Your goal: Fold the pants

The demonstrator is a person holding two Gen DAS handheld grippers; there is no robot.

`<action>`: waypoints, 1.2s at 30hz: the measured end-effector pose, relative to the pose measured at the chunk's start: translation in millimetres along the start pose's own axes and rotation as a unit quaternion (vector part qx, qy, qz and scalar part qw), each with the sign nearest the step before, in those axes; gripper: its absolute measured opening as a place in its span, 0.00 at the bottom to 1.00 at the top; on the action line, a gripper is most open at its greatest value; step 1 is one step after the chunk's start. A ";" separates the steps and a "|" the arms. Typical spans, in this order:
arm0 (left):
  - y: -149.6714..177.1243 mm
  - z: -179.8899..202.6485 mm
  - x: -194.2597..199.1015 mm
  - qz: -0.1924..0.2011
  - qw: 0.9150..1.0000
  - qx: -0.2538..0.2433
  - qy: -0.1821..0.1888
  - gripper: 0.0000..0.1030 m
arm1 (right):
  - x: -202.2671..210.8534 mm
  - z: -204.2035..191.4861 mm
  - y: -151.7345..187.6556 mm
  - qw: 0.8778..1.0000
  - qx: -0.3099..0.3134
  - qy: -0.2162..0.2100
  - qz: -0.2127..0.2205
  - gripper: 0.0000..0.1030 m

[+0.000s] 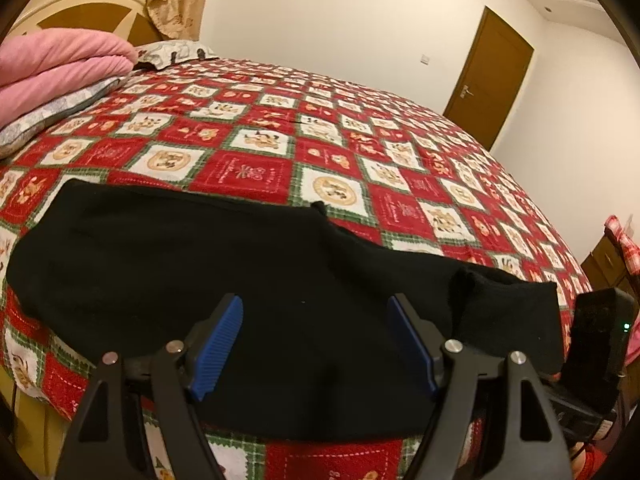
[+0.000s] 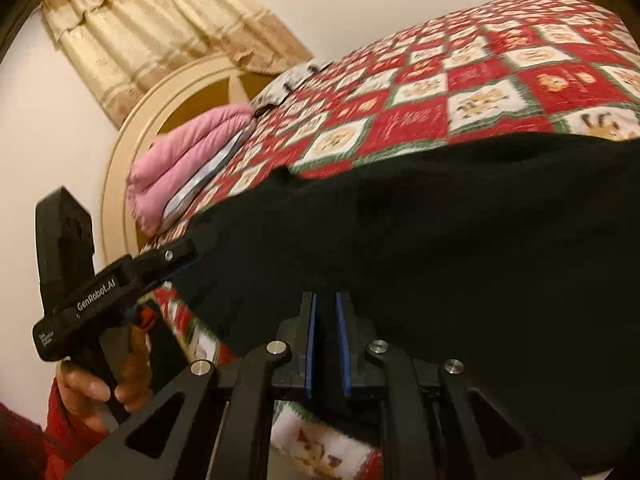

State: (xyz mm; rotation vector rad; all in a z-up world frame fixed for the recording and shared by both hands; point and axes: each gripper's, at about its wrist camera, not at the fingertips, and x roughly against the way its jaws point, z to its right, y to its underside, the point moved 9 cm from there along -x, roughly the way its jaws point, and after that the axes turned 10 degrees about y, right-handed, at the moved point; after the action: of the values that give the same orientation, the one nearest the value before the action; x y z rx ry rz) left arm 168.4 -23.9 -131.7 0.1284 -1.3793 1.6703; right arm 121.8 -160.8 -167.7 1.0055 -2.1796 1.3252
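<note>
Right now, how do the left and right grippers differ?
The left gripper has its jaws wide apart over the pants; the right gripper has its jaws nearly together. Neither visibly clamps cloth, though the right is hard to judge. Both have blue pads and hover at the bed's near edge.

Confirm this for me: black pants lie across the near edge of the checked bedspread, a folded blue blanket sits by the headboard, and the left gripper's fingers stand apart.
One thing is wrong: the folded blanket by the headboard is pink, not blue, as the left wrist view shows. The rest holds: black pants lie across the near edge of the checked bedspread, and the left gripper has its fingers apart.
</note>
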 end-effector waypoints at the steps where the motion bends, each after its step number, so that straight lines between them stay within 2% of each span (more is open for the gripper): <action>1: -0.1 2.3 0.8 0.001 1.000 -0.007 0.001 0.75 | 3.4 0.5 -6.2 1.000 -0.007 -0.010 -0.002 0.10; 3: -1.5 7.3 1.3 0.005 1.000 -0.019 0.004 0.75 | 26.3 0.9 -19.6 0.999 -0.015 -0.027 0.029 0.10; 5: -2.7 13.9 0.4 0.008 1.000 -0.024 0.016 0.75 | 41.9 6.5 -36.1 0.998 0.004 0.006 0.064 0.10; 7: -2.4 26.2 -2.2 0.006 0.999 -0.031 0.037 0.75 | 34.8 17.7 -47.7 0.997 0.018 0.045 0.056 0.10; 11: 2.5 47.5 -5.6 -0.001 0.997 -0.065 0.043 0.75 | -14.2 37.2 -58.6 0.997 0.016 0.080 0.015 0.10; 12: 3.8 50.9 -5.9 -0.002 0.997 -0.071 0.041 0.75 | -20.8 38.0 -64.5 0.997 0.006 0.069 0.029 0.10; 17: 7.3 59.2 -5.9 -0.009 0.996 -0.080 0.043 0.75 | -11.2 51.7 -73.2 0.998 -0.051 0.029 0.021 0.10; 19: 6.2 67.1 -6.1 -0.009 0.995 -0.087 0.052 0.75 | 26.9 61.1 -83.2 0.994 -0.074 0.014 0.076 0.10; 20: 5.4 72.0 -6.4 -0.007 0.994 -0.091 0.056 0.75 | 46.0 69.9 -86.8 0.992 -0.079 0.021 0.097 0.10; 23: 1.1 92.9 -9.5 -0.003 0.991 -0.110 0.076 0.75 | 99.7 115.7 -84.0 0.980 -0.082 0.121 0.138 0.10; 25: -1.8 112.9 -18.2 -0.003 0.988 -0.117 0.098 0.75 | 113.8 139.8 -74.1 0.974 -0.073 0.169 0.130 0.10; 27: -1.3 133.8 -29.6 -0.006 0.985 -0.119 0.127 0.75 | 116.0 162.5 -59.2 0.972 -0.080 0.190 0.109 0.10; 30: 4.2 156.7 -47.9 0.001 0.981 -0.138 0.136 0.75 | 98.4 189.3 -48.3 0.974 -0.085 0.194 0.078 0.10; 32: 11.5 161.8 -64.5 -0.004 0.981 -0.152 0.120 0.75 | 92.6 197.8 -53.5 0.976 -0.102 0.168 0.098 0.08; 34: 21.6 159.0 -83.4 -0.028 0.982 -0.157 0.099 0.75 | 92.0 208.0 -56.8 0.974 -0.143 0.140 0.104 0.07; 36: 32.2 147.8 -97.5 -0.048 0.984 -0.160 0.061 0.76 | 94.5 209.9 -56.2 0.972 -0.173 0.119 0.102 0.07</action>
State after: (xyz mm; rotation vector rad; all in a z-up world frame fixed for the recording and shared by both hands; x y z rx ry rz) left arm 133.5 -198.3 -159.2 -0.0888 -1.5036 1.3355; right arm 107.7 -397.2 -172.0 0.4761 -2.2647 1.0335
